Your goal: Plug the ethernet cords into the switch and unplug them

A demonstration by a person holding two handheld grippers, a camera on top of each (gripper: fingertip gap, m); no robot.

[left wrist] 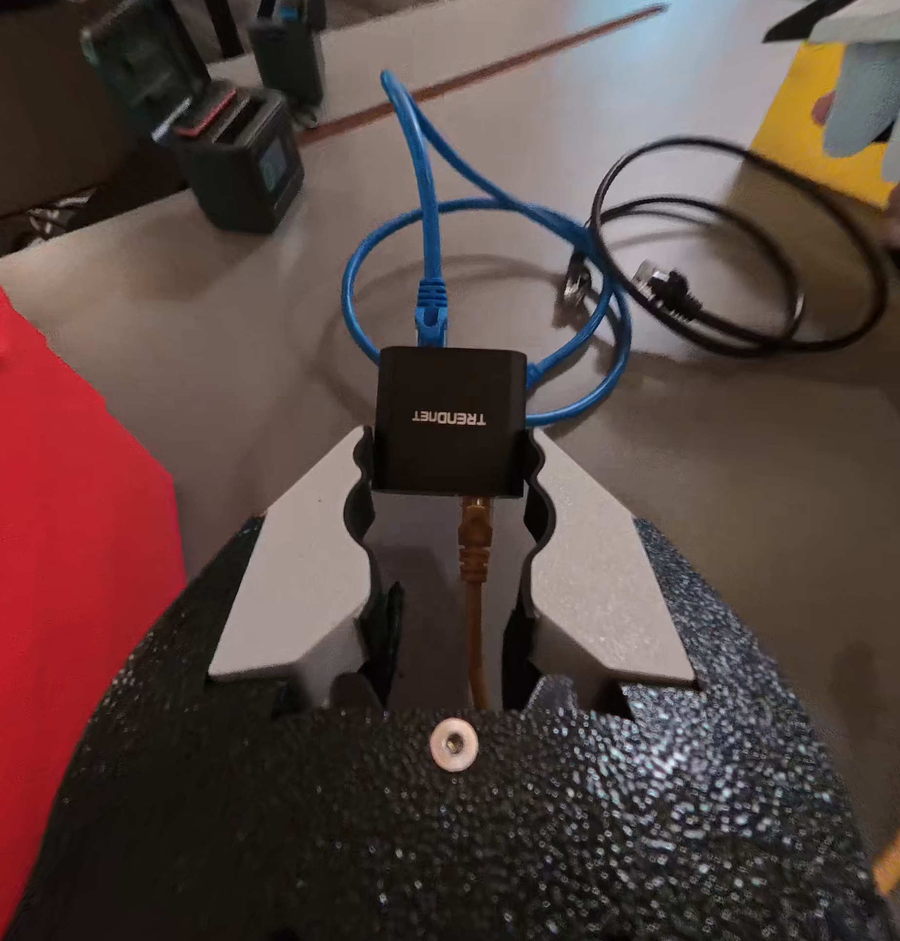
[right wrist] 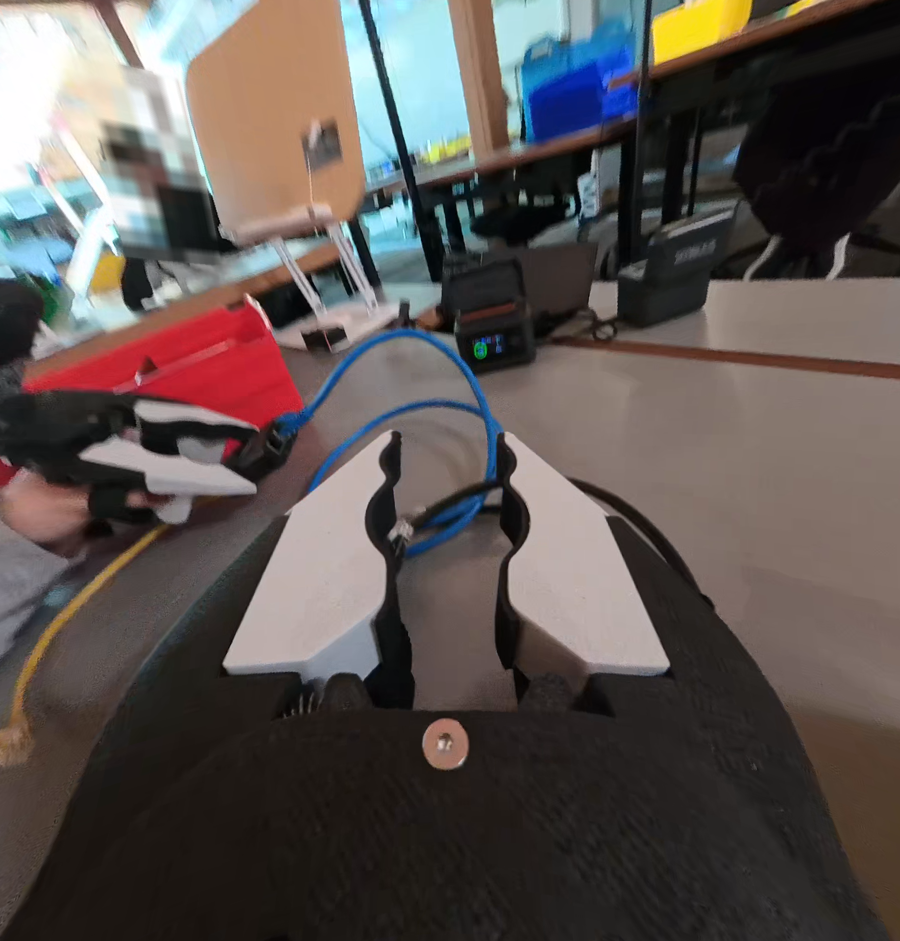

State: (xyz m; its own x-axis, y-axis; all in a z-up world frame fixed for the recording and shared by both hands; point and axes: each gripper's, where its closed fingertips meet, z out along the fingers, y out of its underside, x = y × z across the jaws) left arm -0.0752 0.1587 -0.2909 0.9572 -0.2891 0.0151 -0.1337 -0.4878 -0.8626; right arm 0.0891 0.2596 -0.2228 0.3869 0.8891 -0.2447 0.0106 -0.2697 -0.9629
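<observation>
Gripping the black switch (left wrist: 450, 420) by its two sides, the left gripper (left wrist: 450, 461) has its fingers (left wrist: 305, 550) pinched on it above the worktop (left wrist: 234, 315). A blue cord (left wrist: 430, 305) is plugged into the switch's far face, an orange-brown cord (left wrist: 475, 550) into its near face; a black cord (left wrist: 666, 293) lies loose beyond the switch. The right gripper (right wrist: 450, 448) is spread, holding nothing. Risks, as I judge them: the smooth switch could twist or slip under a pull (blue loops may snag). White lettering sits on the switch top; left uncopied.
</observation>
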